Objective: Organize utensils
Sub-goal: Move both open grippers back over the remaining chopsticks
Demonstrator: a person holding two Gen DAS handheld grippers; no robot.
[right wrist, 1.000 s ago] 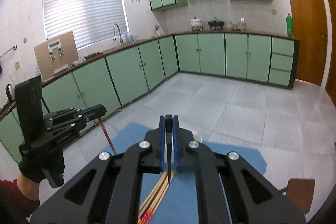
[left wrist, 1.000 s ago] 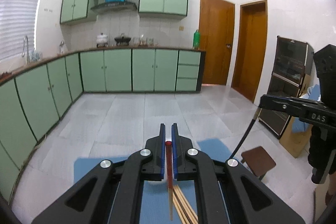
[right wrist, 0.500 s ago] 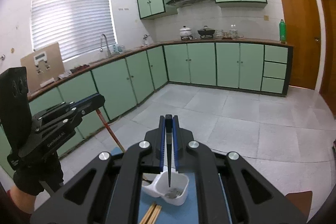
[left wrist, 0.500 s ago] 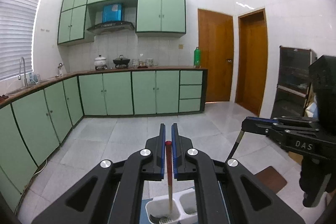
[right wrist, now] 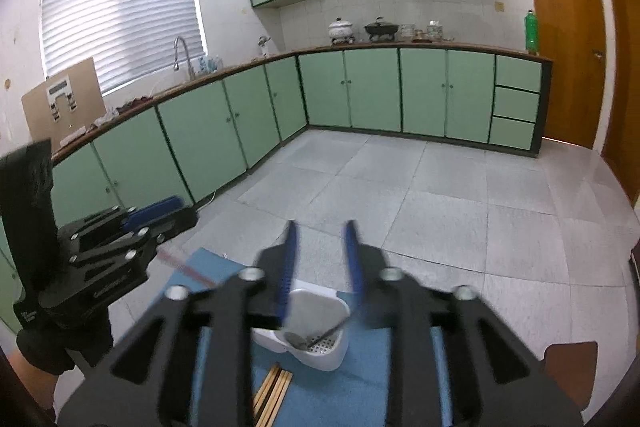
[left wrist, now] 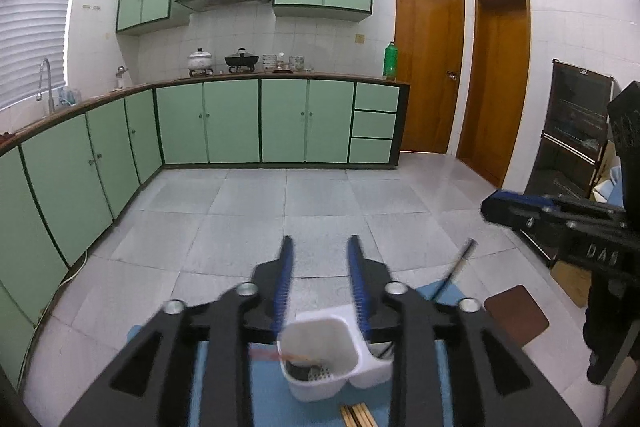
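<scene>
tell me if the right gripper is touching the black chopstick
Apart. The right wrist view shows the right gripper open, fingers spread, while the black chopstick leans loose in the holder.

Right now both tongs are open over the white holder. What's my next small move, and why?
Probably drop back toward the wooden chopsticks on the blue mat and grab the next. The left tongs and right tongs are open and empty, and the red chopstick and black chopstick are in the white holder.
</scene>
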